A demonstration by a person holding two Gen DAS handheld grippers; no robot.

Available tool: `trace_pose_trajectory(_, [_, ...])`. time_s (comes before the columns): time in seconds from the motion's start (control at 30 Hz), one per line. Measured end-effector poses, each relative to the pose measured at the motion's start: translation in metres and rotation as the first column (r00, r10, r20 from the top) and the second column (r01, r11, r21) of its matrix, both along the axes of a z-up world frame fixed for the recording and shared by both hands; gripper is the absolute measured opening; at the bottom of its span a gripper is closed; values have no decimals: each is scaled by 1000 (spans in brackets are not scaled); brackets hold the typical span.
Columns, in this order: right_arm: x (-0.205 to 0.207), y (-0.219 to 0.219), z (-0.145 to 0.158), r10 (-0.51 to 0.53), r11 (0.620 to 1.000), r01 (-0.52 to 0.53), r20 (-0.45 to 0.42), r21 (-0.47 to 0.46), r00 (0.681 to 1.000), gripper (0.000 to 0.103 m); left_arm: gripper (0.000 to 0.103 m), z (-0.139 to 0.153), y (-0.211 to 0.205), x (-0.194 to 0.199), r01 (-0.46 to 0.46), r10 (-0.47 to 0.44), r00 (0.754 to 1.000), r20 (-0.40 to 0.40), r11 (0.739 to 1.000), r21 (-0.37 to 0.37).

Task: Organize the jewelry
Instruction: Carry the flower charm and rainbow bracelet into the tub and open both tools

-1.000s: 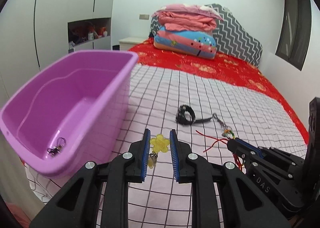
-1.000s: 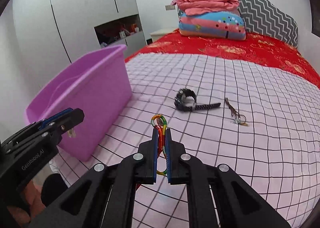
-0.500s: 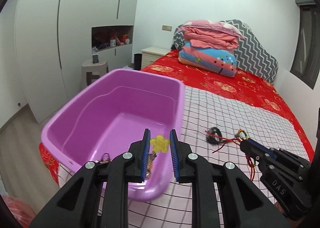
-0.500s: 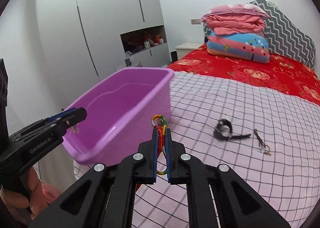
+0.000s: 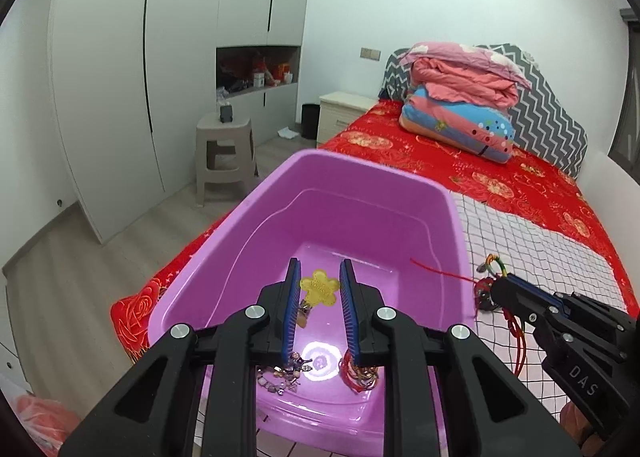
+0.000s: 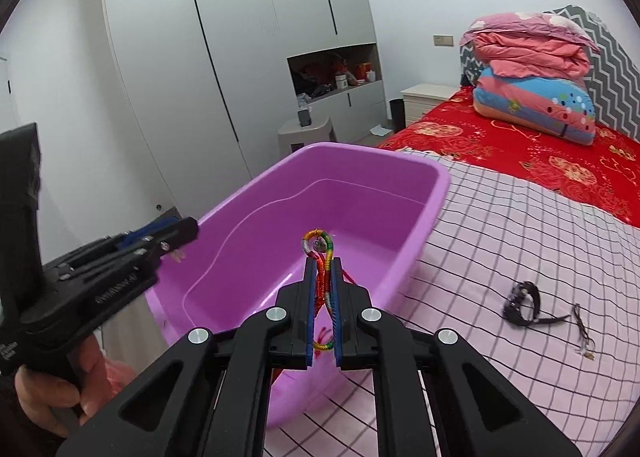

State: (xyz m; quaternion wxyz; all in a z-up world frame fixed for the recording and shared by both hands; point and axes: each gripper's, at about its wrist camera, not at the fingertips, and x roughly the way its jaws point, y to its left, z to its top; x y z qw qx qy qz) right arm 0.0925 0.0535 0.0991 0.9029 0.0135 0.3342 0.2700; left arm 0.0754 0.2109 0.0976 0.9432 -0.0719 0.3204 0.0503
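My left gripper (image 5: 319, 289) hangs over the purple tub (image 5: 400, 181), shut on a yellow flower charm (image 5: 319, 285) between its blue pads. Several jewelry pieces (image 5: 316, 371) lie on the tub floor. My right gripper (image 6: 323, 289) is shut on a rainbow and red cord bracelet (image 6: 327, 253) above the tub's (image 6: 360, 153) near right rim. It also shows in the left wrist view (image 5: 500, 289) at the tub's right side. A black watch (image 6: 522, 303) and a thin chain (image 6: 582, 331) lie on the checked sheet.
The tub stands at the bed's left edge on the pink checked sheet (image 6: 540, 241). Folded quilts (image 5: 460, 109) are stacked at the head of the bed. A stool (image 5: 226, 153) and white wardrobes (image 5: 160, 57) stand left of the bed.
Both grippers have risen and moved left, from over the sheet to over the tub, each still holding its piece. The watch and chain have stayed on the sheet.
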Motion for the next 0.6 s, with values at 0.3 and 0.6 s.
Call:
trace_pose_trajectory(0.3, [37,36,-34,29,997,-36,-103,-73,994,7,21,-43,16,26,-12,10,991,-132,1000,-12])
trace_pose_trajectory(0.6, [46,47,-48,38,988,-56,-121,-144,992,34,68,-56,31,36,-97,95,977,-190,995,-3])
